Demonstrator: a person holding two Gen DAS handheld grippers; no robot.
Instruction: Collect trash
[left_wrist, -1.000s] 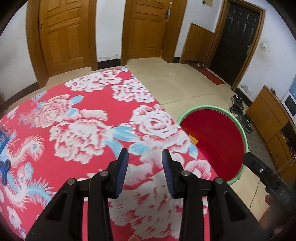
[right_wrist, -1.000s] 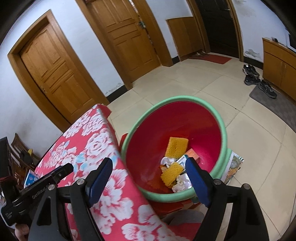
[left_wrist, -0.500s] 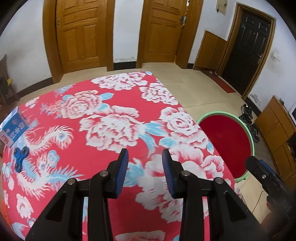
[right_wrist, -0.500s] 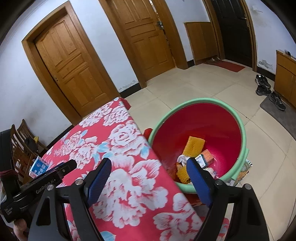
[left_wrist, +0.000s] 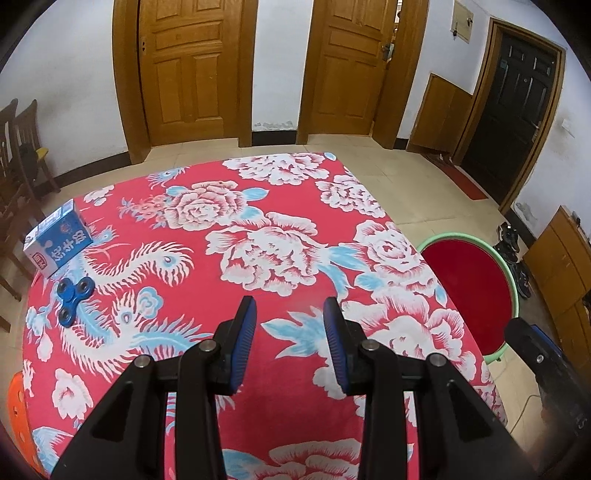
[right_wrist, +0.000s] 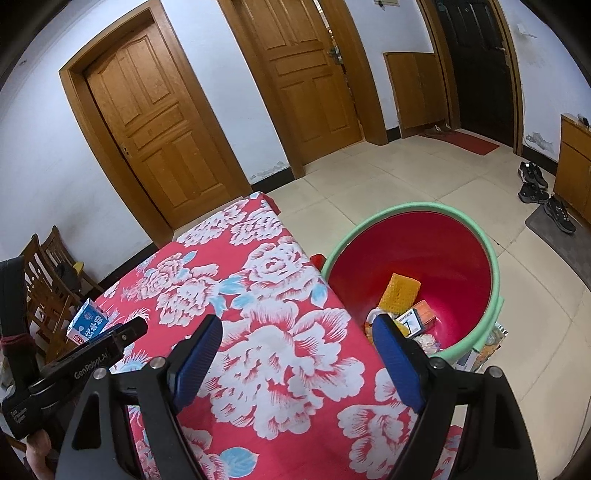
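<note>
While both tongs, the left tongs (left_wrist: 288, 332) part-open and the right tongs (right_wrist: 295, 354) spread wide, are hanging empty over the red floral-clothed worktop (left_wrist: 258, 206), the job is sitting between pickups. The next reach should be aiming for the blue-and-white carton (left_wrist: 57, 243) at the far left edge (probably trash), beside the blue fidget spinner (left_wrist: 74, 295), well apart from the green-rimmed red plastic bin (right_wrist: 436, 266).

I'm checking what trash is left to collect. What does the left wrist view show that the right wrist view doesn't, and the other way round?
Only the left wrist view shows the blue fidget spinner on the tablecloth, near the carton, and an orange stool at the table's near-left corner.

Only the right wrist view shows the trash in the red bin: a yellow foam net, a small box, crumpled paper.

Both show the floral tablecloth, the blue milk carton, the bin, and both grippers, left gripper and right gripper, open and empty.
</note>
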